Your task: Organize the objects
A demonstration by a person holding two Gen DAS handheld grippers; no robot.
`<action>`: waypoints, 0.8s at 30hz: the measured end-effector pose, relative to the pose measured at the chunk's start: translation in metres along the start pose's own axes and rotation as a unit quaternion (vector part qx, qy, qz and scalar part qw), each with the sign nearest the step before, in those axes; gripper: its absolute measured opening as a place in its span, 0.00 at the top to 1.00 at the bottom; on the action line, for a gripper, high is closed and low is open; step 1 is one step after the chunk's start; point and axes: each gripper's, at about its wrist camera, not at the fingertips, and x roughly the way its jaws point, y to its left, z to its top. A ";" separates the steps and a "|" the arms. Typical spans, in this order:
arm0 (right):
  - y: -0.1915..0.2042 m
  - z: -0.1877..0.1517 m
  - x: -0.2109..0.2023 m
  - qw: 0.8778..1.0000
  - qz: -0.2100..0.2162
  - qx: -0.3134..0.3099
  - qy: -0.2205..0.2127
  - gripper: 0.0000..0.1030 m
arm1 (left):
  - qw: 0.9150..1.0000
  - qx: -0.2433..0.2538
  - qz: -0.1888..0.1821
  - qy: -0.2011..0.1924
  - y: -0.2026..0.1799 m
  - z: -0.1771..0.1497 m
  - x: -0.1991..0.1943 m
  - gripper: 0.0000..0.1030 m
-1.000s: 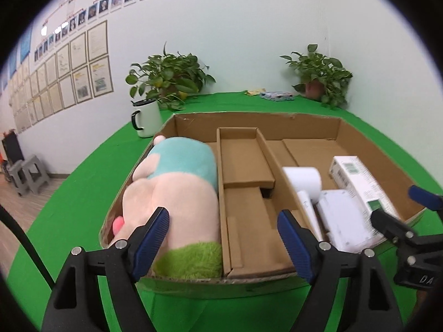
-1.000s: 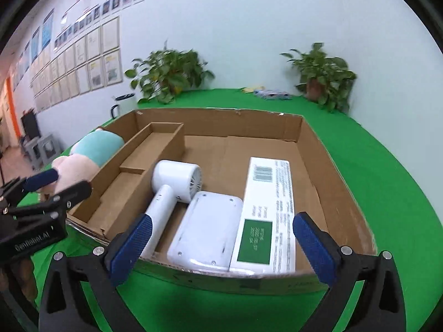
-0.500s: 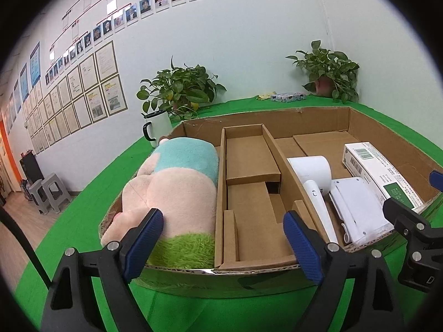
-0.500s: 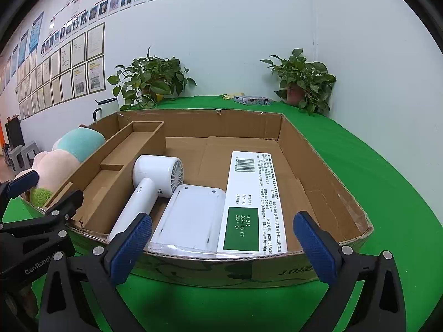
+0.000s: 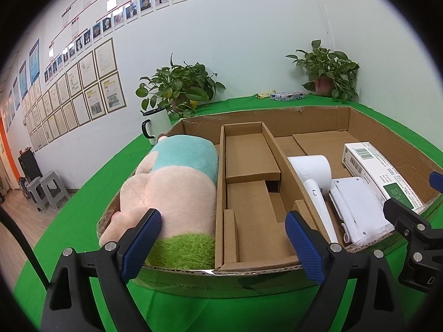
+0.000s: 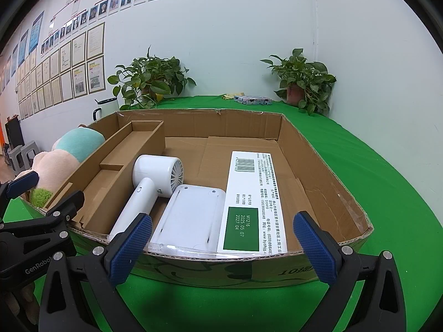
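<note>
Both claws hung empty before the cardboard box (image 6: 326,166) on the green table (image 6: 387,193). Left claw (image 5: 221,238) had just been opening and stood wide, nothing between its jaws; right claw (image 6: 221,244) gaped wide too. Sorting looked finished: the plush toy (image 5: 171,188) filled the left compartment, snug against the divider, while hair dryer (image 6: 149,185), white case (image 6: 191,215) and labelled carton (image 6: 254,188) lay side by side on the right.
</note>
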 end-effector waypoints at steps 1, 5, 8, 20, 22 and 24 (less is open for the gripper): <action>0.000 0.000 0.000 1.000 0.000 0.000 0.000 0.00 | 1.000 -0.001 -0.002 0.001 0.001 0.000 0.000 0.12; 0.000 0.000 0.000 1.000 -0.001 0.000 0.000 0.00 | 1.000 -0.003 -0.004 0.001 0.001 -0.001 0.001 0.11; 0.000 0.000 0.001 1.000 0.000 0.000 0.000 0.00 | 1.000 -0.003 -0.004 0.001 0.001 -0.001 0.001 0.11; 0.000 0.000 0.000 1.000 -0.001 0.000 0.000 0.00 | 1.000 -0.003 -0.005 0.001 0.002 -0.001 0.000 0.11; 0.000 0.001 0.000 1.000 0.000 0.000 0.000 0.00 | 1.000 -0.003 -0.004 0.001 0.001 -0.001 0.000 0.11; 0.000 0.000 0.001 1.000 0.000 -0.001 0.000 0.00 | 1.000 -0.003 -0.005 0.002 0.002 -0.001 0.000 0.11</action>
